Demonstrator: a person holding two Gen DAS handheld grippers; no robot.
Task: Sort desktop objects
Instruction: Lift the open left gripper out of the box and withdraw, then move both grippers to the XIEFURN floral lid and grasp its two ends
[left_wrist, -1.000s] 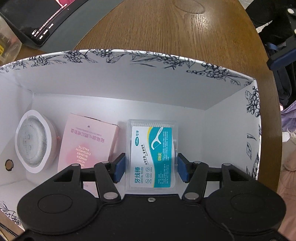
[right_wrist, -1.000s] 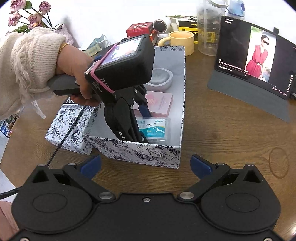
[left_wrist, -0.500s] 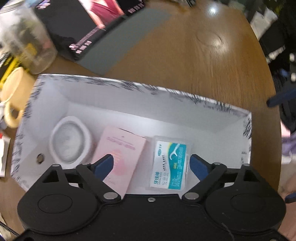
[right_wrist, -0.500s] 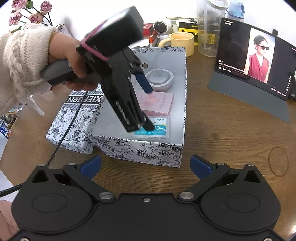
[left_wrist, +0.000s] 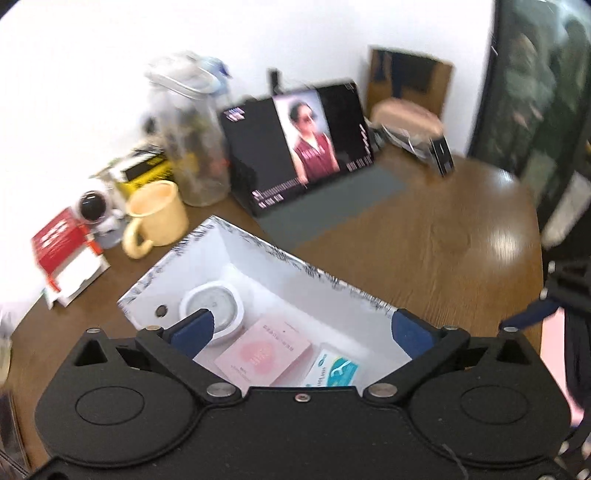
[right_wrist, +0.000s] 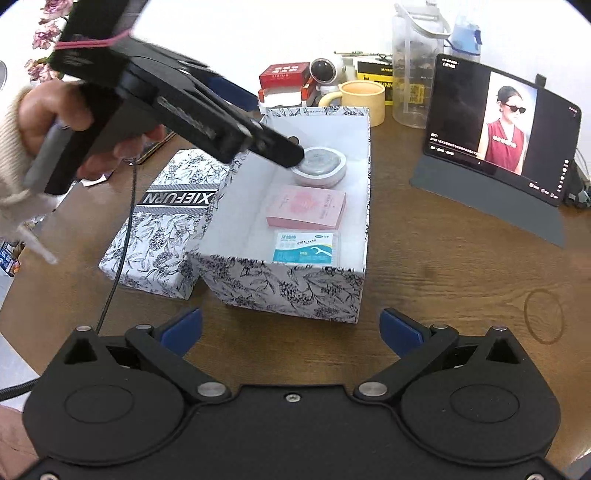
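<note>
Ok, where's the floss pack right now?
In the right wrist view the floss pack lies flat inside the floral box, at its near end, just in front of the pink box.

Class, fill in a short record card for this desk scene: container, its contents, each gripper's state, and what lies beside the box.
container: floral box, open top
contents: round white case, pink box, dental floss pack, in a row
left gripper: open, empty, raised over the box
right gripper: open, empty, over the table
beside box: floral lid
</note>
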